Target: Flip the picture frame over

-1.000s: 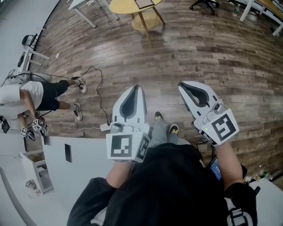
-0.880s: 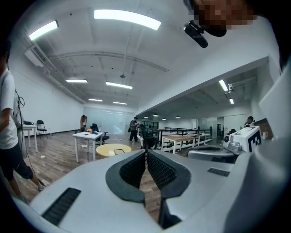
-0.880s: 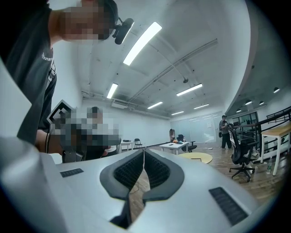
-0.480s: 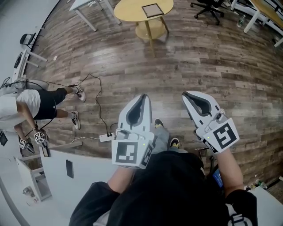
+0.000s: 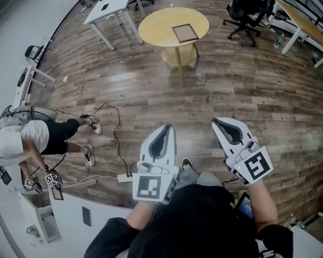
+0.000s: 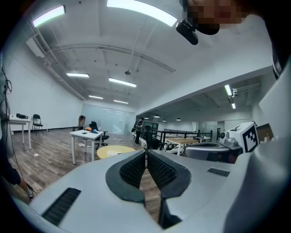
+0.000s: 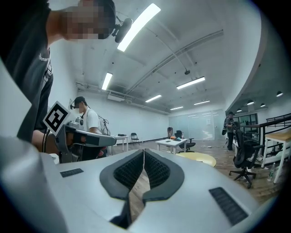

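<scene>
The picture frame (image 5: 185,33), dark-rimmed with a pale middle, lies flat on a round yellow table (image 5: 160,24) far ahead in the head view. Both grippers are held out level over the wooden floor, well short of the table. My left gripper (image 5: 166,128) is shut with nothing between its jaws, and so is my right gripper (image 5: 218,121). In the left gripper view the closed tips (image 6: 146,152) point past the yellow table (image 6: 113,150). In the right gripper view the closed tips (image 7: 143,152) have that table (image 7: 201,158) to their right. The frame cannot be made out in either gripper view.
A white table (image 5: 107,9) stands left of the yellow one and an office chair (image 5: 244,14) right of it. A cable and power strip (image 5: 123,177) lie on the floor at left, near a person (image 5: 38,118). A white desk (image 5: 70,214) is at bottom left.
The yellow table and frame have come further into the head view and lower in it, as I walk towards them. Both grippers stay shut and held out in front.
</scene>
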Demonstrator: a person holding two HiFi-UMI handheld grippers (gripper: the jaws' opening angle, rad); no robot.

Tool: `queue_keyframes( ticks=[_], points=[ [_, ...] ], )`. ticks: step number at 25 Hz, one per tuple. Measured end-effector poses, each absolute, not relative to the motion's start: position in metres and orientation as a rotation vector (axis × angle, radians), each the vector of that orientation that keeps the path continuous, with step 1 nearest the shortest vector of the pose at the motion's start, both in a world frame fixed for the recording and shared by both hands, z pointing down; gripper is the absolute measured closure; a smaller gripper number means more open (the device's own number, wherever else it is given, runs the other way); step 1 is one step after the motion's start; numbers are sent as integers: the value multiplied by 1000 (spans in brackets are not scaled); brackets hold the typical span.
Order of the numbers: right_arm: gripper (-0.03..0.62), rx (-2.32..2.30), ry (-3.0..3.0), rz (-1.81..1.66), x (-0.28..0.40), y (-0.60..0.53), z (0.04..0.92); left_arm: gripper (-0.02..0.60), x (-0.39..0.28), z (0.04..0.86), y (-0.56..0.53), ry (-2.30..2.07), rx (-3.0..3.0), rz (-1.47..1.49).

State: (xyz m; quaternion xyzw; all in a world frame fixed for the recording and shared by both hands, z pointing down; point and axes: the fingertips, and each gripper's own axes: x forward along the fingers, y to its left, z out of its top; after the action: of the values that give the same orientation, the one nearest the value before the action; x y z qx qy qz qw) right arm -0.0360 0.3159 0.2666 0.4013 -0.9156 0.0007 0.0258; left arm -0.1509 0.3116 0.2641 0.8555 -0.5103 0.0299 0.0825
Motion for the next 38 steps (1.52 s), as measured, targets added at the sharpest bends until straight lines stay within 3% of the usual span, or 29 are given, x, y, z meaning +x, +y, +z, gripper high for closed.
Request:
queue_keyframes(
  ticks=[7, 29, 38],
  points=[
    [574, 1280, -2812, -8, -36, 273, 264, 548, -161, 268, 266, -1515, 2537, 82],
    [576, 1256, -2903, 100, 87, 74, 281, 548, -37, 267, 67, -1587, 2553, 169],
    [576, 1193, -2941, 121, 89, 21, 288, 548, -31, 270, 13, -1632, 2542, 184]
  ],
)
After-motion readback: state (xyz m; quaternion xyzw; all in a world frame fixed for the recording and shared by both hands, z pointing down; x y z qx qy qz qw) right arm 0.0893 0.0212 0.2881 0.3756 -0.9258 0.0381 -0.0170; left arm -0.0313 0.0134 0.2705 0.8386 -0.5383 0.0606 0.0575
